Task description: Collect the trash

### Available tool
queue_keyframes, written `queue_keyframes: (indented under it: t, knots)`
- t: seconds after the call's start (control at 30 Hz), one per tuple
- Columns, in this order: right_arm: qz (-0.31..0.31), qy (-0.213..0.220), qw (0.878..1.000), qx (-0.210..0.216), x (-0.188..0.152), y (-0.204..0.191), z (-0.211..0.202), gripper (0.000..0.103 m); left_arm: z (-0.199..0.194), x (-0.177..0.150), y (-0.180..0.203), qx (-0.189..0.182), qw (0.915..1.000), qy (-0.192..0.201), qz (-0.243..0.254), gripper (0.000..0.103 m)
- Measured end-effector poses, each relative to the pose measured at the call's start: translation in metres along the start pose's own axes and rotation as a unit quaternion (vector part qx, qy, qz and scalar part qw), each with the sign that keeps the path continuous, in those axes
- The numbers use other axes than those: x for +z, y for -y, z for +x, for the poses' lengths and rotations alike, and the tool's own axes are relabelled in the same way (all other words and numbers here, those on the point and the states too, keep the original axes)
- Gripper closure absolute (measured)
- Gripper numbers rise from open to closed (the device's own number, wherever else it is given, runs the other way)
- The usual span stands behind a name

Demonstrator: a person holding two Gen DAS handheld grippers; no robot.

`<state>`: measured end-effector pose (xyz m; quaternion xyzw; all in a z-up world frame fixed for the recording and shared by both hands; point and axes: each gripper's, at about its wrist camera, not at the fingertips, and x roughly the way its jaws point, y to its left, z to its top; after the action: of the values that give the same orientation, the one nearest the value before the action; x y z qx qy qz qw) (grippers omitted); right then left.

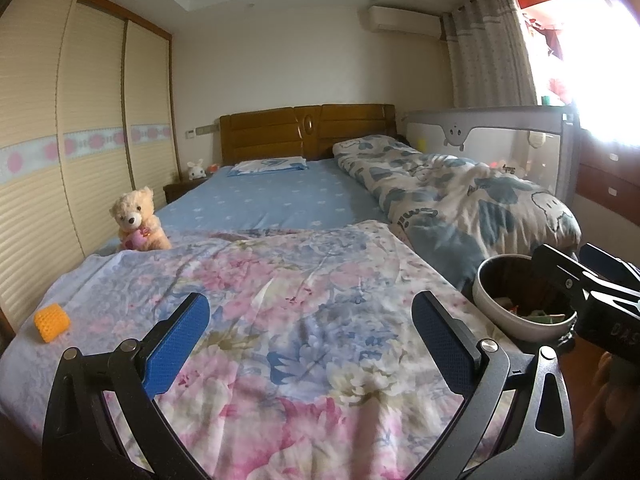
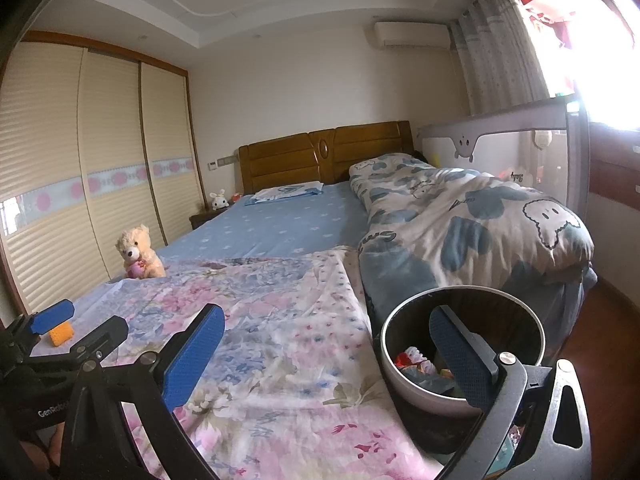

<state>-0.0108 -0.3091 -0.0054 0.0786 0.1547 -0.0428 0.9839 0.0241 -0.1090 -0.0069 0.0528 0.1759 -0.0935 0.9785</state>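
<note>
A small orange ridged object (image 1: 52, 323) lies on the floral blanket (image 1: 280, 300) near the bed's left edge; it shows again as the orange object (image 2: 61, 334) in the right wrist view. A round white trash bin (image 1: 520, 296) stands beside the bed on the right, with coloured scraps inside. My left gripper (image 1: 310, 344) hovers open over the blanket, nothing between its blue pads. My right gripper (image 2: 326, 356) is open too, its right finger (image 2: 460, 360) over the trash bin (image 2: 462, 344) and its left over the blanket (image 2: 260, 320).
A teddy bear (image 1: 138, 220) sits on the blue sheet. A rolled cartoon-print duvet (image 1: 460, 196) lies along the right side by a grey bed rail (image 1: 492, 128). Wardrobe doors (image 1: 60, 140) line the left wall. A hand (image 1: 608, 400) holds the right gripper.
</note>
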Motion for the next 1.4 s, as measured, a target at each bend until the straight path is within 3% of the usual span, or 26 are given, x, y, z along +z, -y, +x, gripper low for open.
queue_keyframes:
  t: [1.4]
  knots:
    - [0.001,-0.003,1.0,-0.001,-0.0006,-0.0022,-0.0007,0.0,-0.0024,0.0009,-0.0014,-0.006,1.0,-0.004,-0.001,0.0]
